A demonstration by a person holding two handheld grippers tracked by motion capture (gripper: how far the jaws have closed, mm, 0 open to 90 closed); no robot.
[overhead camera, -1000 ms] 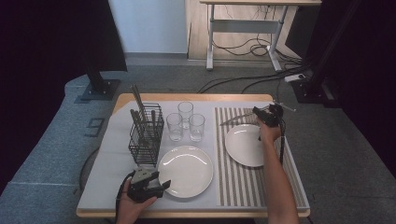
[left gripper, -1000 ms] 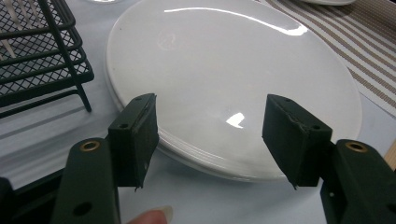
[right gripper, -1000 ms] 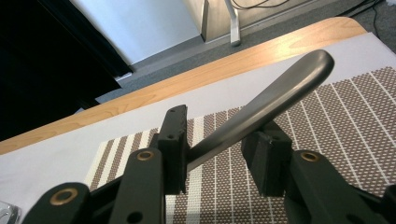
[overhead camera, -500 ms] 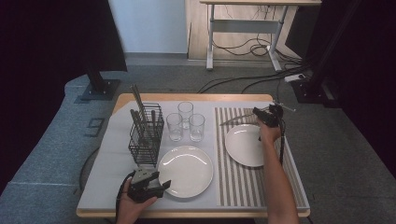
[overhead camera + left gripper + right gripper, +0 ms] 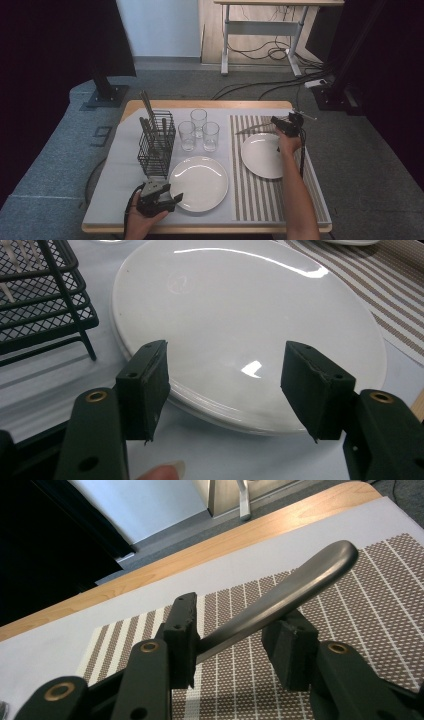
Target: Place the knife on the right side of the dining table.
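Right gripper: holding a grey metal utensil between its jaws, above the far end of the striped placemat; which kind of utensil cannot be told.
Utensil: sticking out leftward from the jaws in the high view, handle end free in the right gripper view.
Left gripper: jaws standing apart, gripping nothing, hovering at the near rim of the white plate.
Second plate: lying on the placemat, just beside the right hand.
Wire basket: standing left of three glasses, holding cutlery.
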